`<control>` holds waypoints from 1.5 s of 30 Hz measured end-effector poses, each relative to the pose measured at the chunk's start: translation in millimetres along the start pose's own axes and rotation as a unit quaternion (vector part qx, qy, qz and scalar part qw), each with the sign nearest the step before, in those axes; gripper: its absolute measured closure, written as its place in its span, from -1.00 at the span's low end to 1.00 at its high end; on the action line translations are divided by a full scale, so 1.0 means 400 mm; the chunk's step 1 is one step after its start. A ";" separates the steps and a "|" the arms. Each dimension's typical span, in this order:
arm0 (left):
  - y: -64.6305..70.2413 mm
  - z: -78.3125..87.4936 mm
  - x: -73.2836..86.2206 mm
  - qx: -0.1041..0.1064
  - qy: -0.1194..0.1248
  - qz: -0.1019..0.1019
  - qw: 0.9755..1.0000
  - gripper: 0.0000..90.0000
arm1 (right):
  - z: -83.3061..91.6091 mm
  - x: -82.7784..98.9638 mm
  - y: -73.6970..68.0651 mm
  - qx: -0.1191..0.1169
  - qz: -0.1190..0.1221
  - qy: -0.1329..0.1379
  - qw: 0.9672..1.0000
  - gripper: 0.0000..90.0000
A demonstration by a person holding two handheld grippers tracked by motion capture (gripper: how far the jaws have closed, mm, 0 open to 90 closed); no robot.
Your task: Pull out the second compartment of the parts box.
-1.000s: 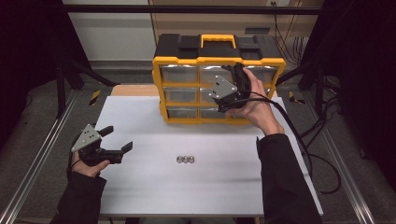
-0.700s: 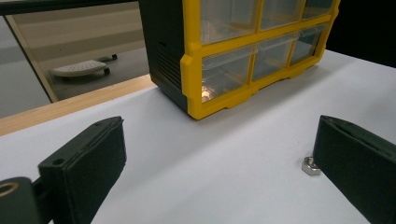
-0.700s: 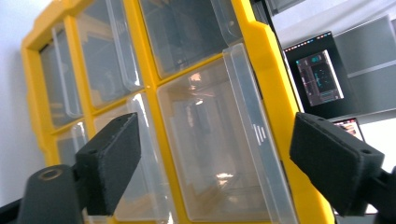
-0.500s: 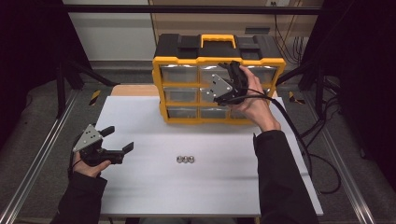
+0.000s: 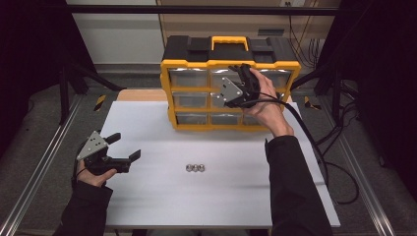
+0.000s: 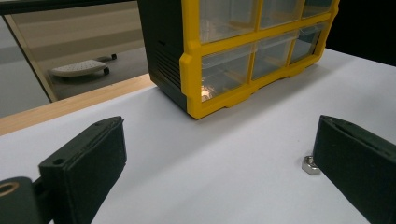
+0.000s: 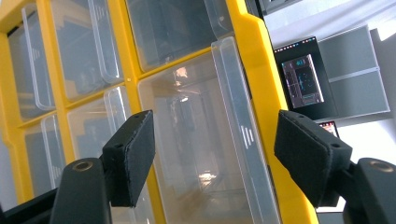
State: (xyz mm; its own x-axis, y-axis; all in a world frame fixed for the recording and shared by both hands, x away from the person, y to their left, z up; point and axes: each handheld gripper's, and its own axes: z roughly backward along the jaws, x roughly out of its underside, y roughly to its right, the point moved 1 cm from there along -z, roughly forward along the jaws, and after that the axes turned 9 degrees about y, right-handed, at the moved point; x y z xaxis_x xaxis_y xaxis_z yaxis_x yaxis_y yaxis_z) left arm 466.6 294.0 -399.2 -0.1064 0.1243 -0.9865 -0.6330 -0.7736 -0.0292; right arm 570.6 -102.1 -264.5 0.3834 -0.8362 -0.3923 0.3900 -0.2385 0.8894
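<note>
The drawer (image 7: 205,140) at the cabinet's (image 5: 196,64) right column sits shut between the right gripper's (image 7: 212,154) closing, not yet gripping fingers; nuts (image 5: 195,168) wait on the table (image 5: 147,123), left gripper (image 5: 123,147) released.

The yellow drawer cabinet (image 5: 228,88) blocks the upper middle of the bench (image 5: 147,128). Three nuts (image 5: 195,168) lie at centre, just right of the left gripper (image 5: 125,147); the bench around them lies open for passing.
</note>
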 end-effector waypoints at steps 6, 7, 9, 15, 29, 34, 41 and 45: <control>-0.001 0.000 0.000 -0.001 0.000 0.001 1.000 -0.96 | -0.005 0.001 0.000 0.000 -0.002 -0.005 1.000 -0.23; -0.001 0.000 0.000 -0.001 0.001 0.001 1.000 -0.96 | -0.006 0.002 0.004 -0.004 0.003 0.001 1.000 -0.17; -0.001 0.000 0.001 0.000 0.000 0.001 1.000 -0.96 | -0.007 0.003 0.004 -0.004 0.001 0.001 1.000 -0.16; -0.001 0.000 0.001 0.000 0.000 0.001 1.000 -0.95 | -0.015 0.003 0.002 -0.004 0.004 0.002 1.000 -0.13; -0.002 0.000 0.002 0.001 0.000 0.001 1.000 -0.95 | -0.027 0.007 0.000 0.012 0.013 -0.002 1.000 0.06; -0.002 -0.001 0.002 0.001 -0.001 0.001 1.000 -0.95 | -0.026 0.008 0.003 0.017 0.018 0.001 1.000 0.17; -0.002 -0.002 0.003 0.001 -0.002 0.000 1.000 -0.95 | -0.026 0.009 0.003 0.026 0.026 0.002 0.999 0.28; -0.002 -0.002 0.004 0.000 -0.003 0.000 1.000 -0.95 | -0.025 0.010 0.002 0.034 0.029 0.003 0.999 0.38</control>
State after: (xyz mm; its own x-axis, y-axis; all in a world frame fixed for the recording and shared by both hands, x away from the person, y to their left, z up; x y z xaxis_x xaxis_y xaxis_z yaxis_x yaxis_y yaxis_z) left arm 467.6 294.2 -400.9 -0.1101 0.1283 -0.9856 -0.6333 -0.7734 -0.0299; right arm 580.8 -100.6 -267.7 0.4087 -0.8467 -0.3407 0.3095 -0.2226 0.9245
